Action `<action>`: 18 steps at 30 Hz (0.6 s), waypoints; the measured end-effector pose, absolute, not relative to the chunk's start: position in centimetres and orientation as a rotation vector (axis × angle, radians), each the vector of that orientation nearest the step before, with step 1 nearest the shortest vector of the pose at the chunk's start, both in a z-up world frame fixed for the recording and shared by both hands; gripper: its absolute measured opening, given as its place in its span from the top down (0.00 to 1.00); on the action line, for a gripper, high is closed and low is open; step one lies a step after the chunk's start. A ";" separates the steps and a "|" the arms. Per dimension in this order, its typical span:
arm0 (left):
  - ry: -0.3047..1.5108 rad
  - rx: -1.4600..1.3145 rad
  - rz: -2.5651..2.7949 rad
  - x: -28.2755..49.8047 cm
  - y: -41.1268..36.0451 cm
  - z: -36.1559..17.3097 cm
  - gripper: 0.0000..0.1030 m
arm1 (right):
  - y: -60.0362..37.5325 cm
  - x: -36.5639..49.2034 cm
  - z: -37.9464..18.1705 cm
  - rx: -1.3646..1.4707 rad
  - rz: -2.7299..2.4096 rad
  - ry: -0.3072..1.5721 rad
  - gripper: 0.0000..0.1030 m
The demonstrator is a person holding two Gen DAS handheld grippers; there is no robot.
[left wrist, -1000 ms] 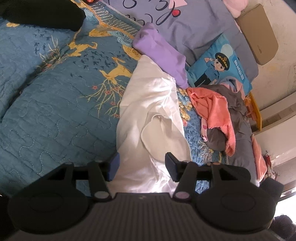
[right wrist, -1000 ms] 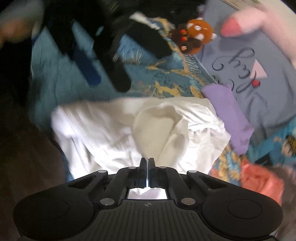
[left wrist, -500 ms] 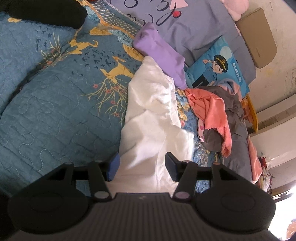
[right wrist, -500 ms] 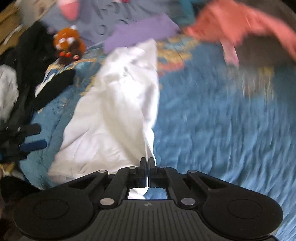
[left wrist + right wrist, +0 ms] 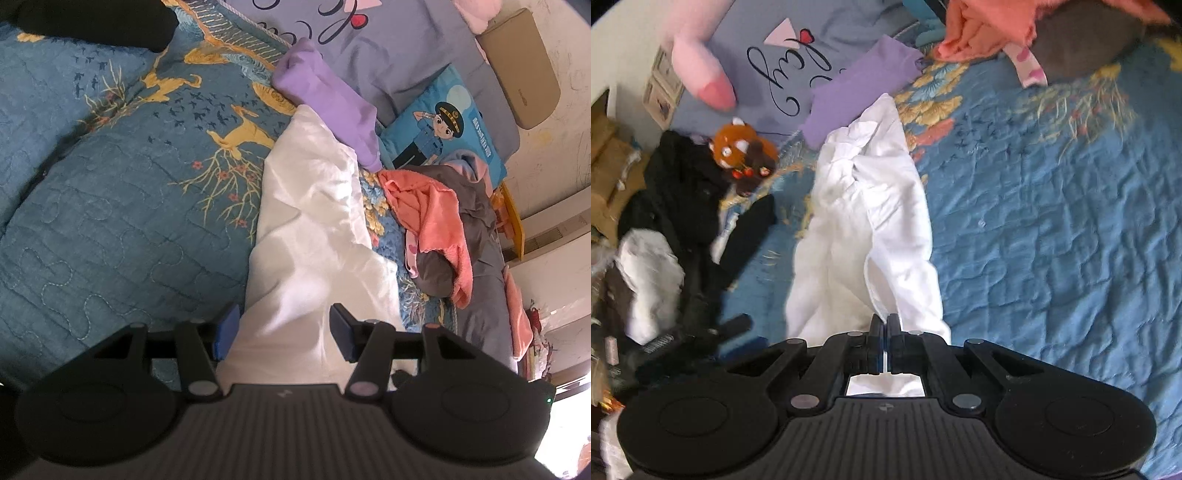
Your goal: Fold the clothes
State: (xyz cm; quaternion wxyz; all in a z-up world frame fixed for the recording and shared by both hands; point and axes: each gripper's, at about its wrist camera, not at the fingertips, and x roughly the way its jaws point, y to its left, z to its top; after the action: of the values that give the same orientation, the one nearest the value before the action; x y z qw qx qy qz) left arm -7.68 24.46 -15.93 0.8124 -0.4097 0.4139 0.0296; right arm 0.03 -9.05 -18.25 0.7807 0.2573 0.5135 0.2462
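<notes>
Both grippers work one white garment point(image 5: 871, 221): right gripper point(image 5: 885, 325) jaws clenched on its edge to fold it, left gripper point(image 5: 282, 325) jaws released astride it

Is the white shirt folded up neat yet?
Not yet. The white shirt lies as a long, rumpled strip on the blue quilt, layers bunched unevenly.

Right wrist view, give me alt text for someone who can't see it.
The right gripper, jaws shut, pinches the near edge of a crumpled white garment stretched lengthwise over a blue quilted bedspread. A folded purple garment lies at its far end, with a red panda plush and black clothing to the left.
</notes>
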 end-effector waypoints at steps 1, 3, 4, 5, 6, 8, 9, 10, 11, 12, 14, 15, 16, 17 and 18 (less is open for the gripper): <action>0.885 -0.874 0.062 -7.7 24.4 -15.9 0.43 | -8.8 0.1 -18.4 0.520 0.510 1.125 0.97; 0.887 -0.869 0.063 -7.7 24.4 -15.9 0.43 | -8.1 0.6 -19.6 0.408 0.434 1.208 0.93; 0.887 -0.867 0.068 -7.7 24.4 -15.9 0.43 | -7.9 0.6 -20.0 0.365 0.398 1.232 0.93; 0.887 -0.866 0.073 -7.7 24.4 -15.9 0.42 | -7.9 0.5 -20.3 0.348 0.375 1.237 0.93; 0.888 -0.867 0.081 -7.8 24.6 -15.9 0.39 | -8.1 0.3 -20.2 0.365 0.366 1.226 0.92; 0.888 -0.857 0.101 -7.9 24.8 -15.9 0.37 | -8.3 -0.1 -19.4 0.372 0.357 1.189 0.90; 0.888 -0.849 0.112 -8.0 24.9 -15.8 0.37 | -8.3 -0.4 -18.8 0.362 0.357 1.164 0.87; 0.888 -0.840 0.123 -8.1 25.0 -15.8 0.37 | -8.0 -0.7 -18.0 0.337 0.378 1.134 0.85; 0.890 -0.828 0.134 -8.2 25.0 -15.8 0.37 | -7.7 -1.1 -17.2 0.312 0.399 1.104 0.80; 0.892 -0.817 0.146 -8.2 25.1 -15.7 0.37 | -7.3 -1.5 -16.5 0.307 0.452 1.087 0.71; 0.892 -0.810 0.163 -8.4 25.4 -15.7 0.37 | -6.1 -2.2 -15.8 0.343 0.581 1.097 0.61; 0.890 -0.811 0.170 -8.6 25.6 -15.7 0.37 | -5.2 -2.4 -15.8 0.375 0.660 1.119 0.60; 0.889 -0.813 0.177 -8.7 25.7 -15.7 0.37 | -4.2 -2.6 -16.0 0.407 0.727 1.147 0.60; 0.887 -0.814 0.183 -8.8 25.9 -15.7 0.37 | -3.1 -2.7 -16.3 0.439 0.796 1.174 0.60; 0.885 -0.815 0.187 -8.9 25.9 -15.6 0.37 | -2.1 -2.7 -17.0 0.472 0.815 1.214 0.60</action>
State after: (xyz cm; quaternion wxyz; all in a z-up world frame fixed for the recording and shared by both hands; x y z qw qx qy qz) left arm -8.85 25.94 -15.64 0.8204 -0.3826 0.4156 0.0878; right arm -2.69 -2.06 -16.95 0.7190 0.2135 0.5490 0.3687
